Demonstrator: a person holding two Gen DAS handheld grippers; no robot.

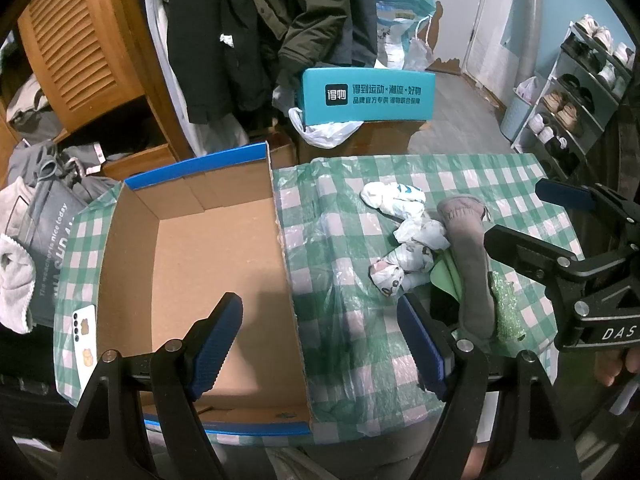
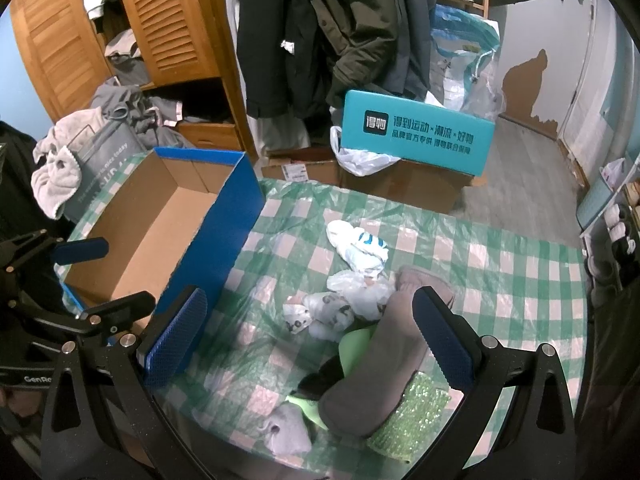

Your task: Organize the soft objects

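Under the long grey sock, a green cloth and some dark item stay mostly covered; what the dark item is cannot be told. Beside that sock, the bubble wrap is partly hidden.

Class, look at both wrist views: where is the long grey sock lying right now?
The grey sock lies on the checked tablecloth, right of the cardboard box, beside the white socks, under the open right gripper.
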